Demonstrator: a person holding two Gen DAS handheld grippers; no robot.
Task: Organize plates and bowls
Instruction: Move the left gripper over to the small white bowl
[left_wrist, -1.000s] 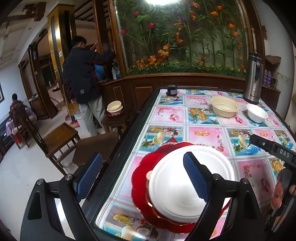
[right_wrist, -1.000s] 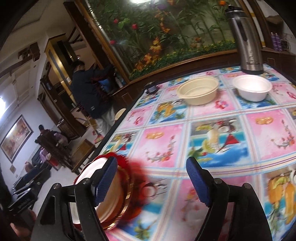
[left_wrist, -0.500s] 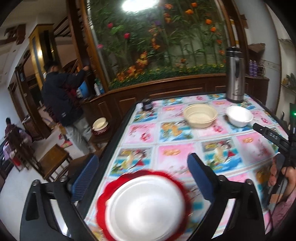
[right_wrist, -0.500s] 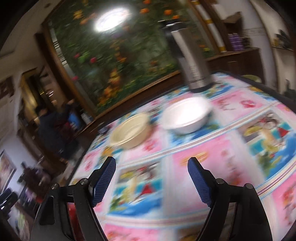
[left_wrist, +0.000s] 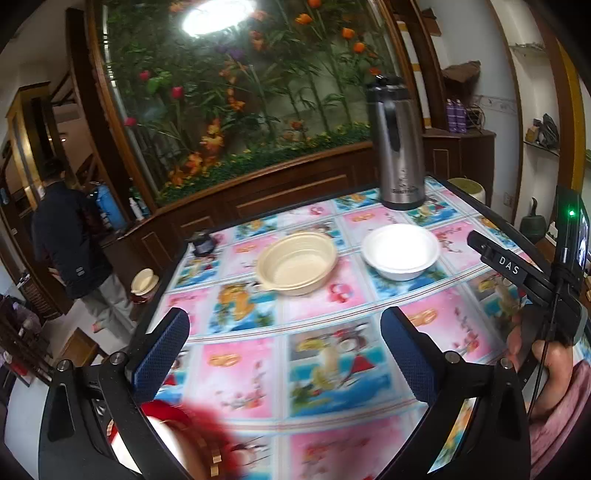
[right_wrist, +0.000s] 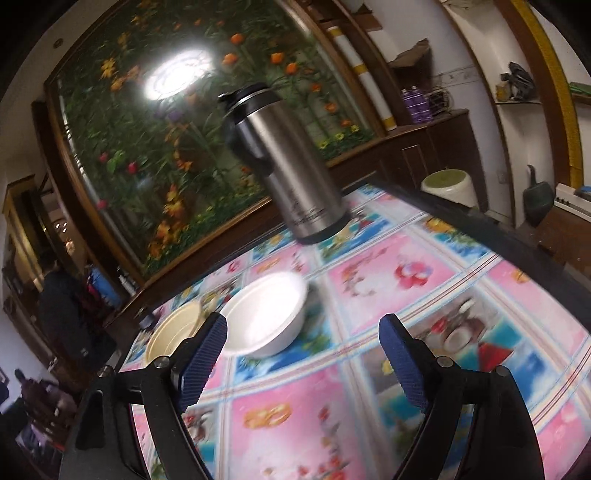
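Above the patterned table (left_wrist: 258, 373), the left gripper (left_wrist: 284, 354) stood wide apart, holding nothing; the cream bowl (left_wrist: 297, 263) and white bowl (left_wrist: 400, 251) sat side by side beyond it, a red plate (left_wrist: 192, 435) blurred below. From the right wrist, the right gripper (right_wrist: 299, 360) was opening, empty, the white bowl (right_wrist: 267, 314) just ahead near a steel flask (right_wrist: 288, 166).

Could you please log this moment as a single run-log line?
left claw: open, empty | right claw: opening, empty | white bowl, cream bowl: side by side on table | red plate: near edge
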